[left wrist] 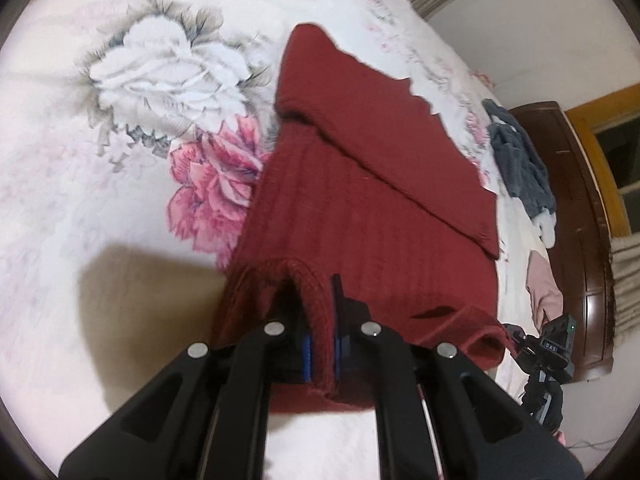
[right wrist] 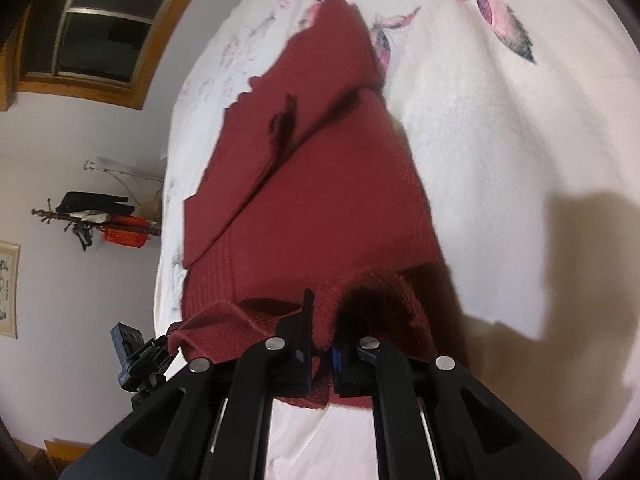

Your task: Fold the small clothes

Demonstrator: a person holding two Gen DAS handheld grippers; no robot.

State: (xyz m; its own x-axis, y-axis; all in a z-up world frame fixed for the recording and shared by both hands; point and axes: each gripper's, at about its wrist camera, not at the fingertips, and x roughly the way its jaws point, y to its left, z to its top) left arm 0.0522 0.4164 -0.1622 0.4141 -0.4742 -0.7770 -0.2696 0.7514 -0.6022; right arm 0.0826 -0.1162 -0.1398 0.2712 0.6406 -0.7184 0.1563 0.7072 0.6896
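1. Dark red knitted sweater (left wrist: pixel 352 184) spread on a floral bedsheet (left wrist: pixel 120 200), sleeves already crossed over the body, far end flat on the bed, near edge raised off it.
2. Left gripper (left wrist: pixel 320 344) pinching a ribbed near corner of that edge, blue pads pressed together on the knit.
3. Right gripper (right wrist: pixel 320 354) clamped likewise on the other near corner (its neighbour showing at the left of its view, just beside the cloth).
4. Probable step: carrying the near edge up and over toward the far end for a halving fold.
5. Risk: thick knit sliding out of one pinch if the two sides pull apart too hard, dropping a corner and skewing the fold.
6. Risk: uneven lift between left and right, leaving the crease slanted.
7. Risk: the crossed sleeves slipping off the body as the cloth tilts (loose, nothing pinning them).
8. Grey garment (left wrist: pixel 520 164) and pink cloth (left wrist: pixel 542 288) at the right, well apart from the sweater, unlikely to interfere.
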